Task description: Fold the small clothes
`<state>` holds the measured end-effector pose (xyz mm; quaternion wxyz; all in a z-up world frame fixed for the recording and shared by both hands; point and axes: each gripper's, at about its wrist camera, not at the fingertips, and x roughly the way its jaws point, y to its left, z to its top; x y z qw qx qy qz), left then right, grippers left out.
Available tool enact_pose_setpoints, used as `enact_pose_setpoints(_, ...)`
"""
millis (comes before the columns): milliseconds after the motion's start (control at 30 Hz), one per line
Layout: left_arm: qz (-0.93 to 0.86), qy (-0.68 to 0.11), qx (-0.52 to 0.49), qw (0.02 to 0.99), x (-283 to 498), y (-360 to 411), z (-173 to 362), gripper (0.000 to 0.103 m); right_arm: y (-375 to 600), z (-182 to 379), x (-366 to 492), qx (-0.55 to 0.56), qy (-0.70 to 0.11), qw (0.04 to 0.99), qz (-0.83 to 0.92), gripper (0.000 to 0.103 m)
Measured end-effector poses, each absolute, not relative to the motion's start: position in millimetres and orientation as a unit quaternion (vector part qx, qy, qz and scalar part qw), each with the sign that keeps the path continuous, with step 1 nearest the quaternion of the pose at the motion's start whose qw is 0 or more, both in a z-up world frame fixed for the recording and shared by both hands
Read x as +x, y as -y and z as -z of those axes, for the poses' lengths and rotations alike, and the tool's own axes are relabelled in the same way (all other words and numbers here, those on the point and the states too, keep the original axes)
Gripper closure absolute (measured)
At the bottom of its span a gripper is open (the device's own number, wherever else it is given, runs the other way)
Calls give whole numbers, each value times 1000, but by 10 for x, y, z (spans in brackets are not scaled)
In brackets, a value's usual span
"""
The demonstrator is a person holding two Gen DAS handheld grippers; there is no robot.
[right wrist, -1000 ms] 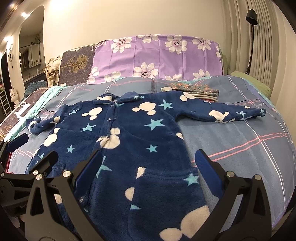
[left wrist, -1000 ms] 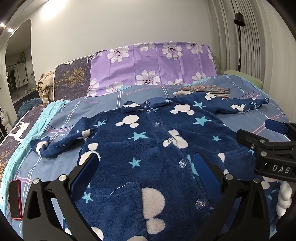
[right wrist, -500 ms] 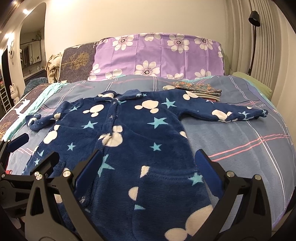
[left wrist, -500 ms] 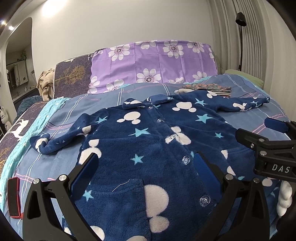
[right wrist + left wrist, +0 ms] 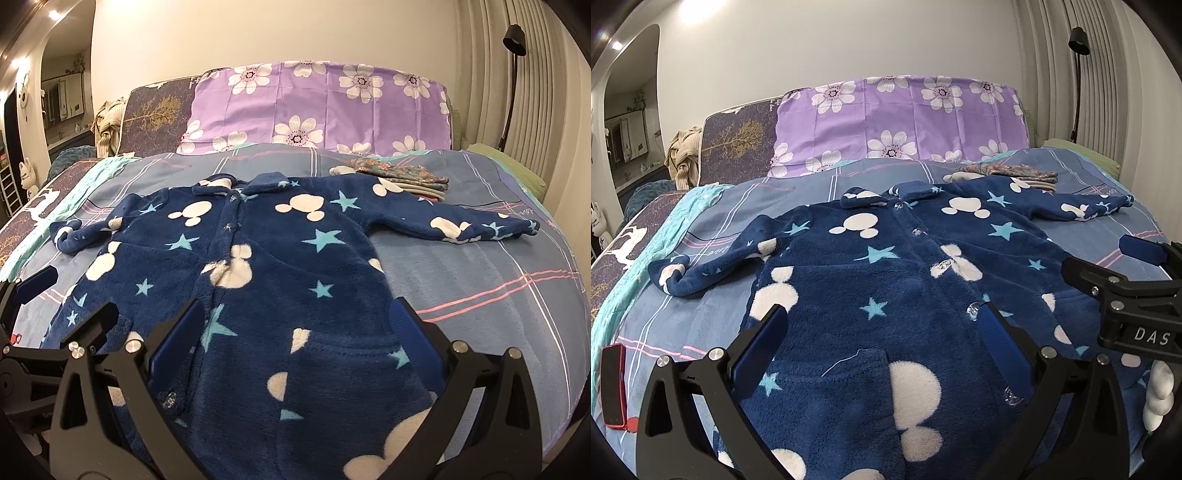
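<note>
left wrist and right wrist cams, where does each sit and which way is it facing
Left wrist: on the left tool, open over the blue fleece jacket's hem, facing the purple floral pillow; right tool at its right edge.
Right wrist: on the right tool, open, same heading; left tool at its left edge.
Shared: jacket, pillow, folded clothes pile.

The fleece onesie (image 5: 886, 280) is navy, covered in white mouse-head blobs and light blue stars, with clear snap buttons down the front. The bed sheet (image 5: 480, 280) under it is grey-blue with pink and white plaid lines. At the head edge, the pillow (image 5: 905, 122) is purple with white daisies. The folded cloth (image 5: 402, 175) by the far right corner has a tiny multicolour floral print. Both tongs are black with blue pads (image 5: 1004, 343), and a red-edged phone (image 5: 613, 387) sits at the left edge.
</note>
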<state>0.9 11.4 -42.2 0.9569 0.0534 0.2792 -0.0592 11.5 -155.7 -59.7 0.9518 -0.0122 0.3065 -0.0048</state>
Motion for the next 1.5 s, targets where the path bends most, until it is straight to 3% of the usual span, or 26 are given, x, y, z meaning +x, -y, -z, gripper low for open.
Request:
enact_pose_setpoints(400, 51, -322, -8, 945, 238, -686, 519, 2, 1512, 616, 279, -17, -306, 952, 2, 2)
enact_pose_setpoints(667, -2, -378, -120, 918, 473, -1586, 708, 29, 1574, 702, 465, -26, -322, 946, 21, 2)
enact_pose_setpoints(733, -13, -382, -141, 913, 515, -1791, 744, 32, 1587, 753, 524, -22, -330, 943, 23, 2)
enact_pose_setpoints(933, -129, -322, -158, 924, 853, -2600, 538, 25, 1536, 816, 661, -44, -339, 939, 28, 2)
enact_pose_setpoints(1200, -238, -418, -108, 870, 2145, -3243, 712, 29, 1520, 831, 796, -61, -346, 936, 38, 2)
enact_pose_setpoints(1300, -243, -462, -109, 846, 2427, -3349, 894, 51, 1549, 831, 841, -65, -348, 934, 46, 2)
enact_pose_setpoints(1367, -240, -480, -120, 835, 2482, -3475, 1020, 75, 1577, 825, 871, -71, -348, 934, 52, 2)
enact_pose_setpoints(1500, -198, -457, -114, 860, 2432, -3483, 951, 91, 1606, 812, 922, -80, -350, 932, 43, 2)
